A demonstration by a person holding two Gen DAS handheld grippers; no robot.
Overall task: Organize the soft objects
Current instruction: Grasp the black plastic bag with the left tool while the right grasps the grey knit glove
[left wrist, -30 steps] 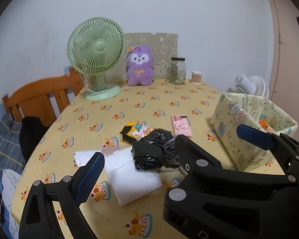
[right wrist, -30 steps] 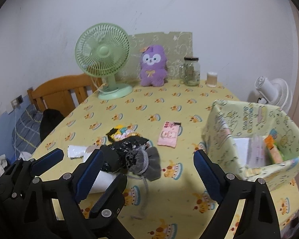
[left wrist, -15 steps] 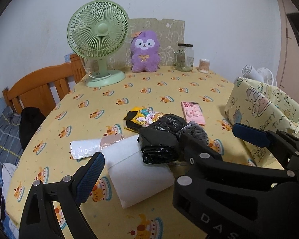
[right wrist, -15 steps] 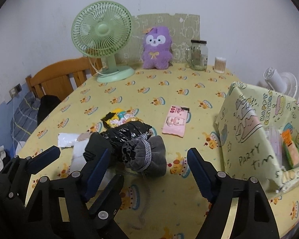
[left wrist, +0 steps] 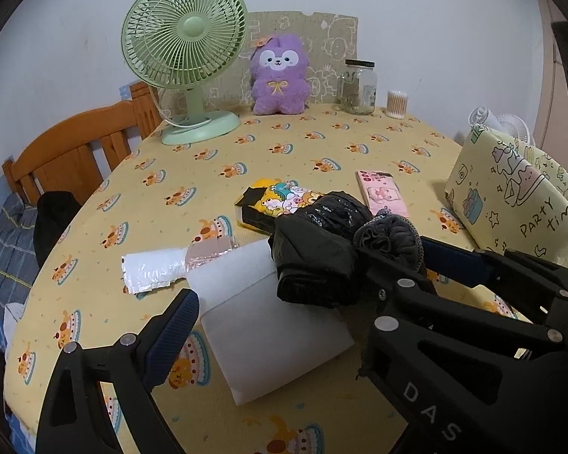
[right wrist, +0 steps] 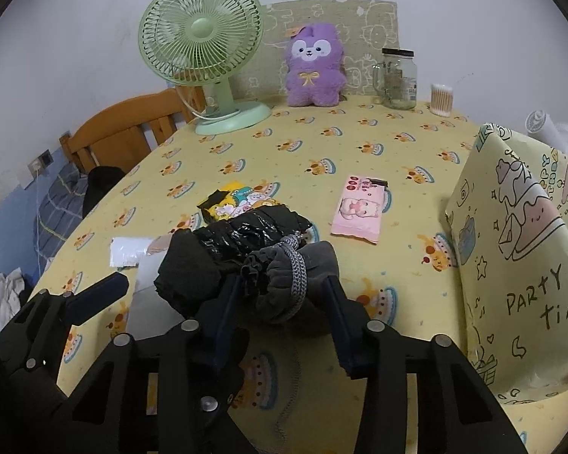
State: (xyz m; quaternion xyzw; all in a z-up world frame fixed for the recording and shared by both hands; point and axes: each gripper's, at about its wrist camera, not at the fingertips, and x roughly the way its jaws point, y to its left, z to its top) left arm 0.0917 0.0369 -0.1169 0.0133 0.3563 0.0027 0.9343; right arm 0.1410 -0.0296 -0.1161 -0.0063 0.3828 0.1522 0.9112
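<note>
A grey knitted bundle with a cord (right wrist: pixel 291 283) (left wrist: pixel 390 236) lies at the table's near middle. Against it lie a rolled black plastic bag (right wrist: pixel 253 232) (left wrist: pixel 337 212) and a black cloth (left wrist: pixel 314 265). My right gripper (right wrist: pixel 284 302) has its jaws on both sides of the grey bundle, touching it, not fully closed. My left gripper (left wrist: pixel 314 291) is open wide over the white foam pad (left wrist: pixel 269 325) and black cloth. A yellow cartoon pack (left wrist: pixel 280 200), a pink pack (right wrist: pixel 358 208) and a white plastic bag (left wrist: pixel 151 270) lie nearby.
A yellow "party time" box (right wrist: pixel 518 249) stands at the right. A green fan (right wrist: pixel 204 38), a purple plush (right wrist: pixel 314 66), a glass jar (right wrist: pixel 397 77) and a cotton swab cup (right wrist: pixel 441 99) stand at the back. A wooden chair (left wrist: pixel 75 151) is left.
Both grippers have moved down and forward toward the pile. The right gripper's jaws have narrowed around the grey bundle.
</note>
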